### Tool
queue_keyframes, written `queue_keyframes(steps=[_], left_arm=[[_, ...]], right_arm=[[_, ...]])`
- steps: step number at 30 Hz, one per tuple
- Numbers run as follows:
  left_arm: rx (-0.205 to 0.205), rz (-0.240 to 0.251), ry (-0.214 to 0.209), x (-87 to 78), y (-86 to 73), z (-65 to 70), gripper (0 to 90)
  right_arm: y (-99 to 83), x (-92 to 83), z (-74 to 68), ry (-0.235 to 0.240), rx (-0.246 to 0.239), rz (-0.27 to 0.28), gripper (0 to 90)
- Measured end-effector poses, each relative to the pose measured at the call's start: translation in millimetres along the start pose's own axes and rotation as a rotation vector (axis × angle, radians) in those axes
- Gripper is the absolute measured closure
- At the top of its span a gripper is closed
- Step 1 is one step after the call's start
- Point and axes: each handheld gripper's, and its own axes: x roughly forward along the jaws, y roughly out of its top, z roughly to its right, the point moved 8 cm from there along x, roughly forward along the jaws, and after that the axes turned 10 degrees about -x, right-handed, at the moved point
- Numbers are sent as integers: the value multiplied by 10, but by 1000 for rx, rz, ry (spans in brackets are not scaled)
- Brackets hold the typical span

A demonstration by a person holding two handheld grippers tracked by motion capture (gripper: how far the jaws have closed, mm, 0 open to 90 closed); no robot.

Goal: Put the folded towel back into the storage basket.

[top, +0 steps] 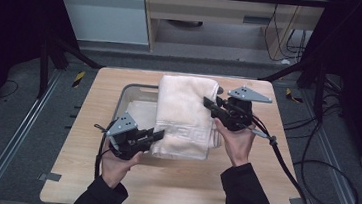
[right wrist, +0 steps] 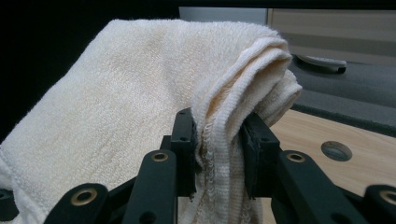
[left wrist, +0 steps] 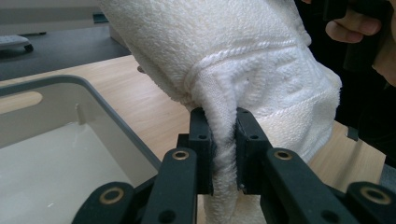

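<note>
The left hand-held gripper (top: 158, 134) is clamped on the towel's (top: 186, 113) near left corner. The towel hangs folded above the bin (top: 127, 93) on the tabletop (top: 92, 118). The right hand-held gripper (top: 208, 103) pinches the towel's right edge.

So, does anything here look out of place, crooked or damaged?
Nothing looks damaged or spilled. The folded towel is held by both tongs, the left tongs on its patterned end and the right tongs on a bunched edge. It sits askew, half over the grey bin, not inside it.
</note>
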Motion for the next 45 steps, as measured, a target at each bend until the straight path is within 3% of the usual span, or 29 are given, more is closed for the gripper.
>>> queue_keyframes(steps=[20, 45], left_arm=[[-36, 50, 73, -313, 114, -390, 788], [-84, 74, 155, -573, 127, -815, 787]], right_arm=[[357, 394, -312, 27, -48, 10, 697], [496, 858, -602, 52, -57, 0, 696]])
